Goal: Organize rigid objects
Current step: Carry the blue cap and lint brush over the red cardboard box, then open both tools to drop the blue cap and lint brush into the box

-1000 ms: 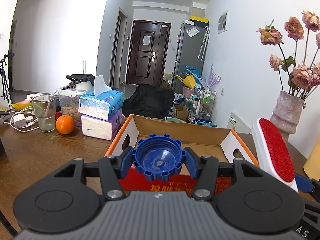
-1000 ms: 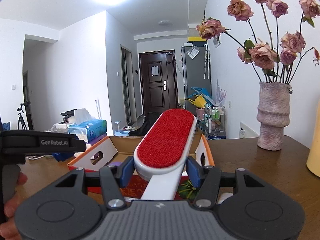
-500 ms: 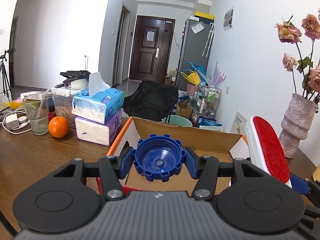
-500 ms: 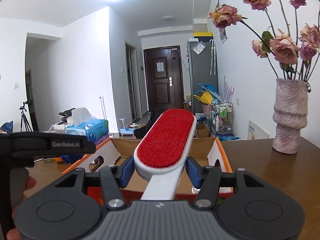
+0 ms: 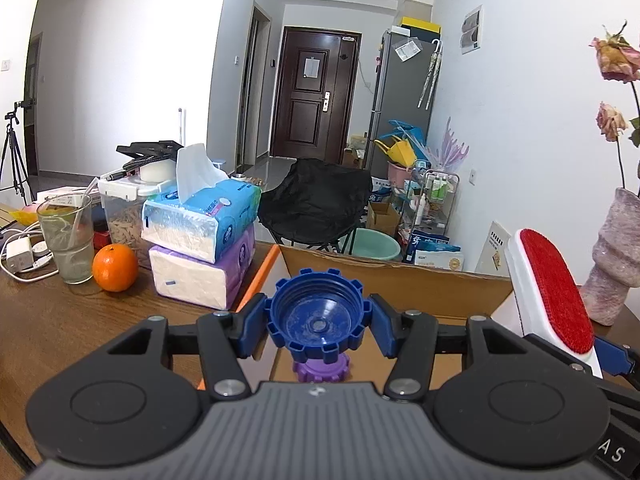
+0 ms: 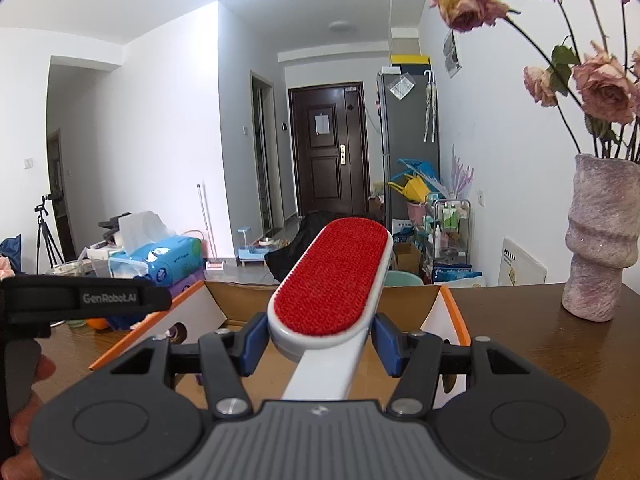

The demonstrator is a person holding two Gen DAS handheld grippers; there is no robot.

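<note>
Blue cap: clamped between the pads of the left gripper, open side facing the camera, held above the cardboard box.
Purple cap: inside the box, mostly hidden behind the blue cap.
Lint brush: pinched at its head by the right gripper, red pad up, over the box; handle cut off by the gripper body.
Left edge, right-wrist view: a hand, only partly visible.
</note>
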